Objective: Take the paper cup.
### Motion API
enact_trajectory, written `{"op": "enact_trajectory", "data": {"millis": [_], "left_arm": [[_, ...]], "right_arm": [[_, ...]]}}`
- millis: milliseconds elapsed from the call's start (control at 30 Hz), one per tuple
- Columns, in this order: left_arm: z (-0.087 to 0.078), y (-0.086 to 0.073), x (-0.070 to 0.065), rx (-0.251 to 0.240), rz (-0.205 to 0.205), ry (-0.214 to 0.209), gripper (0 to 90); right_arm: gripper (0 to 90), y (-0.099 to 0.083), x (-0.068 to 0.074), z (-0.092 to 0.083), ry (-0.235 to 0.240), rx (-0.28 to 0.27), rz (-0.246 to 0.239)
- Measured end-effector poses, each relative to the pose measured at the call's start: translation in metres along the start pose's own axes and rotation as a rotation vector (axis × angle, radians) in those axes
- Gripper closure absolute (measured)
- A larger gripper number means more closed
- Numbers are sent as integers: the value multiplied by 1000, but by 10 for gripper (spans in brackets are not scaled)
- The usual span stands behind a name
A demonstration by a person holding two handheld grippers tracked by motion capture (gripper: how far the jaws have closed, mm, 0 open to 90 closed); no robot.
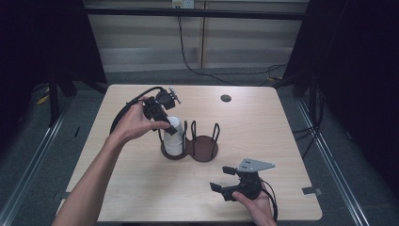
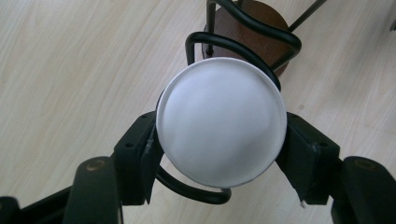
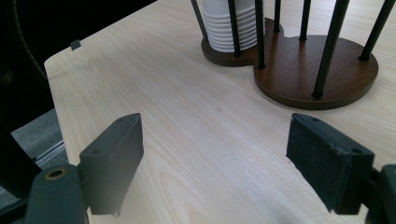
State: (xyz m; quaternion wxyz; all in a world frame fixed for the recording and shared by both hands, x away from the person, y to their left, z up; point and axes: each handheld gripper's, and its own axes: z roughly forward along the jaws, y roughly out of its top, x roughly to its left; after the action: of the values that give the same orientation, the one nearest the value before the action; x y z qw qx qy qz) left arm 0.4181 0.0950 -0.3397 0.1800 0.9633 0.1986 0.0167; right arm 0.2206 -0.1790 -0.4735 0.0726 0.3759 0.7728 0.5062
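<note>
A stack of white paper cups (image 1: 173,140) stands upside down in the left bay of a brown two-bay holder (image 1: 203,150) with black wire posts, near the table's middle. My left gripper (image 1: 168,124) reaches in from the left and is shut on the top cup (image 2: 221,121), its pads pressing both sides of the round white bottom. The holder's wire loops (image 2: 243,46) curve around the cup. My right gripper (image 1: 222,179) rests low near the front right of the table, open with nothing between its jaws. In the right gripper view the gripper (image 3: 215,158) faces the cup stack (image 3: 229,28) and the holder base (image 3: 308,70).
The light wooden table (image 1: 263,122) has a small dark round grommet (image 1: 226,98) at the back. The holder's right bay (image 1: 205,143) holds nothing. Dark curtains stand at both sides, and cables run on the floor behind.
</note>
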Motion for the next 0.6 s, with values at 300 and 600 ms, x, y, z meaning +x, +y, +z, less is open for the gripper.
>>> {"op": "enact_trajectory", "data": {"millis": [300, 600], "left_arm": [[-4, -1, 1, -1, 5, -2, 355], [-12, -3, 3, -30, -12, -15, 355]], "right_arm": [[184, 0, 0, 0, -2, -1, 1], [182, 0, -1, 0, -2, -6, 2]]}}
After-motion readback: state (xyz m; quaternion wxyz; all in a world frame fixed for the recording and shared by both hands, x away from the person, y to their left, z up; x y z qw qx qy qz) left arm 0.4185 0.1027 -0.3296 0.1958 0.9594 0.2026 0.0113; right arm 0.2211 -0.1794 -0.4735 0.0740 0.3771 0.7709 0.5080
